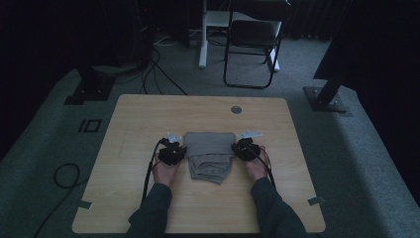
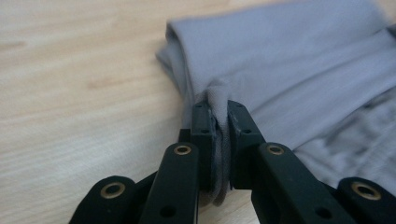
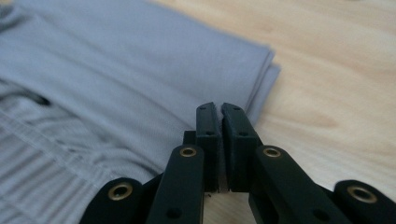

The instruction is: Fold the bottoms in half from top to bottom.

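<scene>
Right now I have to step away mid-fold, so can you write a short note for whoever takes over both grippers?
Left gripper: shut on a bunched edge of the grey folded cloth garment.
Right gripper: jaws shut at the garment's other side; no fabric visible between them.
The garment lies mid-table on the light wooden table, between the two grippers.
Done: several folds, top part neat.
Left: the near part looks rumpled; probably one more fold or tidy.

Grey garment (image 2: 299, 60) is soft matt knit cloth, ribbed at one edge; table (image 2: 70, 93) is smooth light wood-grain laminate; left gripper (image 2: 218, 121) and right gripper (image 3: 218, 122) are matt black plastic with brass-coloured rivets.
</scene>
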`<state>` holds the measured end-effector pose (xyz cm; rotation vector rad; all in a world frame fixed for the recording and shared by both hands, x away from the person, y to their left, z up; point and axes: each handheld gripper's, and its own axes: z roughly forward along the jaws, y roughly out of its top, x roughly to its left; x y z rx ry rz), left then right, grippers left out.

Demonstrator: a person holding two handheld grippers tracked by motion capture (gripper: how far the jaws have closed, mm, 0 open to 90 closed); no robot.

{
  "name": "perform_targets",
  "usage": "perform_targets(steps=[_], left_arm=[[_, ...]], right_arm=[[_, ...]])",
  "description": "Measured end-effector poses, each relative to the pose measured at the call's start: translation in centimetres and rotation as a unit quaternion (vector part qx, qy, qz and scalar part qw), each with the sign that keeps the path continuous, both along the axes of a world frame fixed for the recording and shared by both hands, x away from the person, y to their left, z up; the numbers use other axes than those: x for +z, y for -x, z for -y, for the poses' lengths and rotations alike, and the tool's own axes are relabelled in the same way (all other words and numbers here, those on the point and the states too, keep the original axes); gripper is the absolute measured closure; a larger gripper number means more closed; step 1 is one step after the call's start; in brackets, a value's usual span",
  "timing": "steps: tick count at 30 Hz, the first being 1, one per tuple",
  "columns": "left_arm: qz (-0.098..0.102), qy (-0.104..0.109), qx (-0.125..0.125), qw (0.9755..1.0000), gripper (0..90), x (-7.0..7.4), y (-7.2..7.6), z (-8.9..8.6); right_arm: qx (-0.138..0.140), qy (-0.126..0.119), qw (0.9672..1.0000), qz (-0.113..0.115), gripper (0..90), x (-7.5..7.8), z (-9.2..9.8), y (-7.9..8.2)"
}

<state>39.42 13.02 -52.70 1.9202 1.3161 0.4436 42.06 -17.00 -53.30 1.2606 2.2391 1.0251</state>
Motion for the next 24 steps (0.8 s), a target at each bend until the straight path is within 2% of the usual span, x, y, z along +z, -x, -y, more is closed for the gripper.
perform_targets(steps=[1, 3, 4, 7, 8, 9, 10, 15, 19, 21, 22, 23, 24], left_arm=[[0.007, 0.011, -0.003, 0.9999, 83.5, 0.6, 0.1, -0.2], [0.007, 0.011, -0.003, 0.9999, 83.6, 0.6, 0.1, -0.2], [0.033, 0.039, -0.016, 0.9986, 83.6, 2.6, 0.5, -0.8], [0.051, 0.062, -0.025, 0.9964, 83.7, 4.5, 0.9, -1.5], [0.051, 0.062, -0.025, 0.9964, 83.8, 4.5, 0.9, -1.5], [0.064, 0.071, -0.032, 0.9949, 83.8, 5.3, 1.2, -1.8], [0.068, 0.073, -0.037, 0.9943, 83.7, 5.7, 1.4, -1.9], [0.084, 0.083, -0.049, 0.9918, 83.7, 7.1, 2.9, -2.3], [0.087, 0.103, -0.059, 0.9891, 83.2, 7.5, 4.7, -2.9], [0.087, 0.103, -0.059, 0.9891, 83.0, 7.5, 4.7, -2.9], [0.085, 0.125, -0.094, 0.9840, 80.8, 7.2, 7.0, -3.4], [0.085, 0.125, -0.112, 0.9821, 77.3, 6.9, 7.6, -3.5], [0.081, 0.121, -0.124, 0.9815, 70.5, 6.6, 8.1, -3.7]], right_arm=[[0.000, -0.006, 1.0000, 0.007, 86.7, 0.5, 0.1, 0.1], [0.002, -0.010, 0.9999, 0.014, 86.7, 1.0, 0.3, 0.2], [0.005, -0.014, 0.9994, 0.032, 86.7, 2.2, 0.5, 0.6], [0.008, -0.027, 0.9984, 0.049, 86.8, 3.7, 1.0, 1.1], [0.008, -0.027, 0.9984, 0.049, 86.8, 3.7, 1.0, 1.1], [0.011, -0.037, 0.9978, 0.054, 86.8, 4.3, 1.4, 1.4], [0.015, -0.046, 0.9969, 0.062, 86.9, 5.0, 1.7, 1.9], [0.031, -0.058, 0.9945, 0.081, 87.1, 6.7, 2.2, 3.5], [0.048, -0.057, 0.9926, 0.095, 87.1, 7.3, 2.4, 5.5], [0.052, -0.060, 0.9920, 0.098, 87.1, 7.3, 2.5, 6.1], [0.064, -0.069, 0.9908, 0.098, 86.8, 7.1, 3.0, 7.6], [0.070, -0.070, 0.9903, 0.097, 85.0, 6.8, 3.2, 8.2], [0.076, -0.070, 0.9901, 0.095, 78.9, 6.6, 3.4, 8.7]])
